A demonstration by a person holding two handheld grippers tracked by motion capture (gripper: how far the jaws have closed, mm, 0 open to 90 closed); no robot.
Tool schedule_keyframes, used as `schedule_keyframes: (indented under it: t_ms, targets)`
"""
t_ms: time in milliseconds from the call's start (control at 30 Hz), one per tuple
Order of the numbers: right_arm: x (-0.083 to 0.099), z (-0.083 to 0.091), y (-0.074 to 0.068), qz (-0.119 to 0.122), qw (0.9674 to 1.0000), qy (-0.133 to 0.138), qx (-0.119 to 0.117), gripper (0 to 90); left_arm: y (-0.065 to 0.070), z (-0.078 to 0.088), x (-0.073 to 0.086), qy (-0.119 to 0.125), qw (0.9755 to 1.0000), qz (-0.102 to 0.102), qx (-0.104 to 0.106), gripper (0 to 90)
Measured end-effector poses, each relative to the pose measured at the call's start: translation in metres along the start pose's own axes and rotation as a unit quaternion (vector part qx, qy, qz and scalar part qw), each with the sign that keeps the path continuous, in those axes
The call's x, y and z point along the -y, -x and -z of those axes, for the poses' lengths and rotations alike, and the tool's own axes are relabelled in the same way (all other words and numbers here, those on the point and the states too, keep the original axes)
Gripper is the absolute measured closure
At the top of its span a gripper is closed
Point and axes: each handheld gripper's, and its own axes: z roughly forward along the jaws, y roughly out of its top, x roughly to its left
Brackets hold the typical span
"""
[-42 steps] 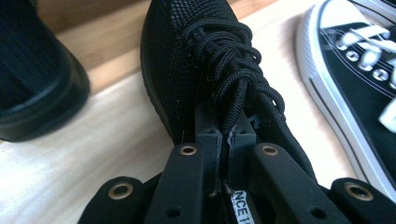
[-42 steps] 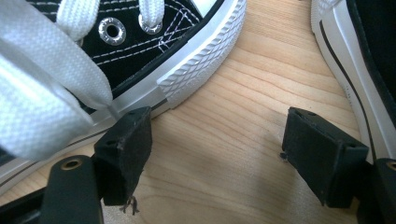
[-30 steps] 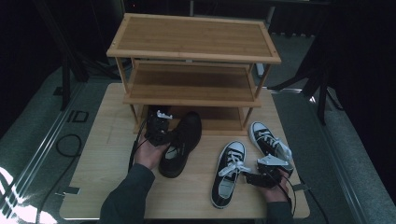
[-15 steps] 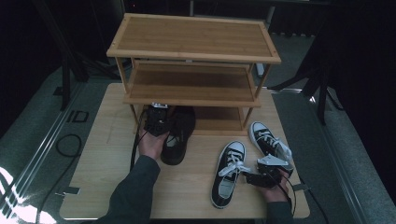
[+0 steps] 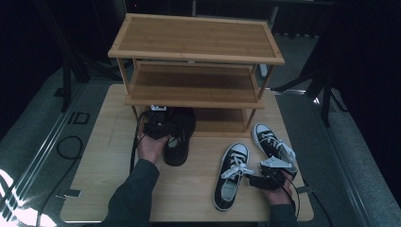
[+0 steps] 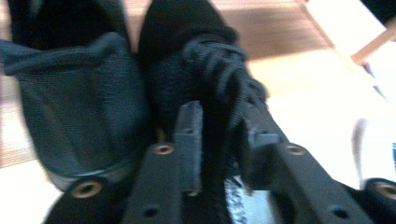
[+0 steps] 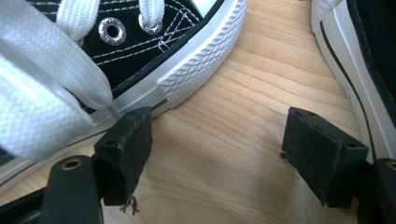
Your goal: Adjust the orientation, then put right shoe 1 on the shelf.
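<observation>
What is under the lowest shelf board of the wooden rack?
Under the lowest shelf board of the rack lie the front parts of two black shoes, with the left gripper at them. The board covers their toes.

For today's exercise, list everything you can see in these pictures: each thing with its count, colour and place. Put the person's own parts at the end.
Shoe rack: one, light wood, three shelves, far half of the table.
Table: one, light wood, under everything.
Black shoes: two, side by side at the rack's bottom shelf.
Sneakers: two, black with white laces and soles, on the table's right.
Left gripper: one, black, its jaws just opening around a black shoe's collar.
Right gripper: one, black, jaws open over bare table between the sneakers.
</observation>
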Motion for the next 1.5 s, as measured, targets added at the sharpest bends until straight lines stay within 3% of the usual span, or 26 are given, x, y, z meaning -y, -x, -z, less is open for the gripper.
schedule_keyframes:
  t_ms: [67,233,400,533,667,1067,1167,1300,1500]
  targets:
    - [0.0,0.0,0.0,0.0,1.0,0.0,0.0,24.2,0.0,0.003,0.002,-0.005,1.0,-0.007,0.003,60.6]
    - [0.0,0.0,0.0,0.0,1.0,0.0,0.0,24.2,0.0,0.018,0.008,0.001,0.9996,-0.017,0.021,59.1]
    - [0.0,0.0,0.0,0.0,1.0,0.0,0.0,24.2,0.0,0.044,0.018,0.025,0.9979,-0.043,0.042,61.7]
    - [0.0,0.0,0.0,0.0,1.0,0.0,0.0,24.2,-0.003,0.053,0.023,0.025,0.9975,-0.05,0.042,68.0]
    - [0.0,0.0,0.0,0.0,1.0,0.0,0.0,24.2,-0.009,0.06,0.032,0.024,0.9976,-0.048,0.043,68.2]
    - [0.0,0.0,0.0,0.0,1.0,0.001,0.0,24.2,-0.018,0.056,0.066,-0.011,0.998,-0.05,0.038,70.4]
    - [0.0,0.0,0.0,0.001,1.0,0.001,0.0,24.2,-0.017,0.053,0.075,-0.02,0.9976,-0.052,0.041,76.1]
    - [0.0,0.0,0.0,0.0,1.0,0.001,0.0,24.2,-0.01,0.047,0.085,-0.038,0.9962,-0.064,0.047,89.0]
    - [0.0,0.0,0.0,0.001,1.0,0.001,0.0,24.2,0.007,0.04,0.092,-0.059,0.9928,-0.091,0.051,89.7]
